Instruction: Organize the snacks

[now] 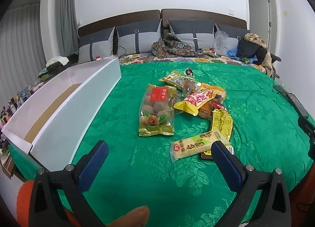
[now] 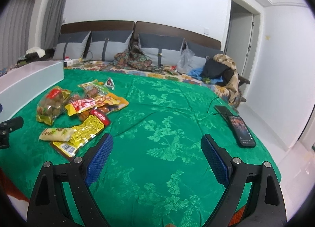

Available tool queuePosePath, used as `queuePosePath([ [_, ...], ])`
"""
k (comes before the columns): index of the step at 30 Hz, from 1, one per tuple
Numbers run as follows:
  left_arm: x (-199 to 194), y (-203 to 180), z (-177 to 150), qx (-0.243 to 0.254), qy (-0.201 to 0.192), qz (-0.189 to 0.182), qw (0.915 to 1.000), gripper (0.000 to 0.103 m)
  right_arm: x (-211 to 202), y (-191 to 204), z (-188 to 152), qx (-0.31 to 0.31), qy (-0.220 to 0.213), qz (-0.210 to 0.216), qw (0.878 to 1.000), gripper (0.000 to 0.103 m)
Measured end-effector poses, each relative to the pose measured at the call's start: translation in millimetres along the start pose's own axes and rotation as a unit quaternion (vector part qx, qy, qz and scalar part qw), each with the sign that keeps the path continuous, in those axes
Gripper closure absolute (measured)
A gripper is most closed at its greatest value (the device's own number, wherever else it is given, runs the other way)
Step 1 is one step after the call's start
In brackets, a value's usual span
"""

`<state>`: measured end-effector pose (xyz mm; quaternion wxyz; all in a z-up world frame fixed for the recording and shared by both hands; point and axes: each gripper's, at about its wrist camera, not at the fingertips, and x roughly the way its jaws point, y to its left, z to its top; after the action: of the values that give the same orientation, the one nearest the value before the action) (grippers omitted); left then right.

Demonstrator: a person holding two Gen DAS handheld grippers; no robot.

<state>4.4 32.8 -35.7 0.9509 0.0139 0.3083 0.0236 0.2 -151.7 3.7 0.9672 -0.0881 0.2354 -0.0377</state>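
Several snack packets lie in a loose pile on the green bedspread [image 1: 149,177]. A clear bag of dried longan [image 1: 156,109] with a red label lies left of a yellow-red packet [image 1: 198,100]. A pale yellow bar packet [image 1: 195,145] lies nearest, touching a yellow printed packet [image 1: 222,120]. My left gripper [image 1: 160,160] is open and empty, just short of the bar packet. My right gripper [image 2: 157,155] is open and empty over bare bedspread, right of the pile [image 2: 84,108]. An open white box [image 1: 65,105] stands at the left.
A black phone [image 2: 242,130] with a cable lies on the bedspread at the right. Pillows [image 1: 137,38], clothes and a plastic bag [image 1: 220,42] lie by the headboard. The other gripper's body [image 2: 7,128] shows at the left edge of the right wrist view.
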Motion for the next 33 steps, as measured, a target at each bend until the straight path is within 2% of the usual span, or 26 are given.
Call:
queuePosePath([
  [7, -2.2, 1.1, 0.1, -0.001, -0.006, 0.002, 1.0000, 0.000, -5.8, 1.3, 3.7, -0.003, -0.018, 0.002, 1.000, 0.010],
  [23, 2.9, 3.0, 0.2, 0.000, 0.003, 0.009, 1.0000, 0.000, 0.4, 5.6, 1.1, -0.010, -0.005, 0.010, 1.000, 0.010],
  [33, 12.5, 6.8, -1.9, -0.010, 0.023, 0.008, 0.9997, 0.000, 3.1, 6.9, -1.6, -0.010, 0.005, 0.015, 1.000, 0.010],
])
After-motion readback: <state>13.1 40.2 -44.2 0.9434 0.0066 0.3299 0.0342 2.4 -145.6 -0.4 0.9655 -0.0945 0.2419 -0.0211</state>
